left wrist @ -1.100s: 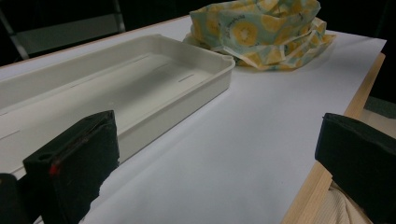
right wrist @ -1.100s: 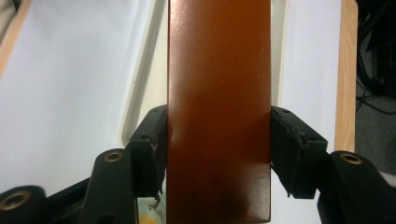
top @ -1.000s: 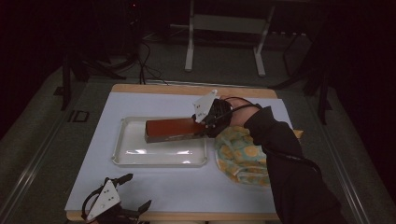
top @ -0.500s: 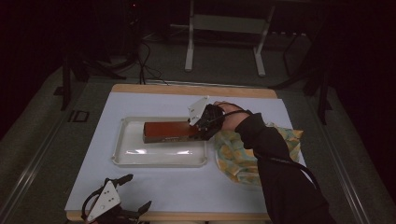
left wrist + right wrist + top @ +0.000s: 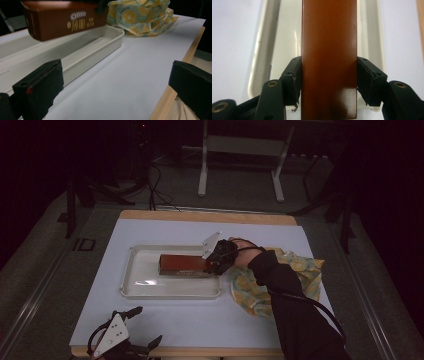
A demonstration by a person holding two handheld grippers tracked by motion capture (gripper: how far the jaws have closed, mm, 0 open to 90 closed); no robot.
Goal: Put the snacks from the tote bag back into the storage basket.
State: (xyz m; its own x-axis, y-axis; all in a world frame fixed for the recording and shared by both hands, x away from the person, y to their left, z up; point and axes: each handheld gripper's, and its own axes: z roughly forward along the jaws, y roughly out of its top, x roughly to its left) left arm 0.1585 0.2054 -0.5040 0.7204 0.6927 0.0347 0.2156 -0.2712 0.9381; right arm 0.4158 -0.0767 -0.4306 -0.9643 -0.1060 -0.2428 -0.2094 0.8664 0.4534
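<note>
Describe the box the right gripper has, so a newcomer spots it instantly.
Find the white tray in the middle of the pale table sheet, left of the crumpled yellow patterned cloth. Over it is a long reddish-brown Oreo box, clamped at one end by the right gripper. It is the only brown, rigid, lettered item there.

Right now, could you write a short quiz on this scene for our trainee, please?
1. True or false: the right gripper is shut on the box.
2. The box is above which thing: A the cloth, B the tray, C bare table?
3. Fill in: the left gripper, near the table's front edge, has its jaws ____.

Key: 1 true. 2 B. 3 open.
</note>
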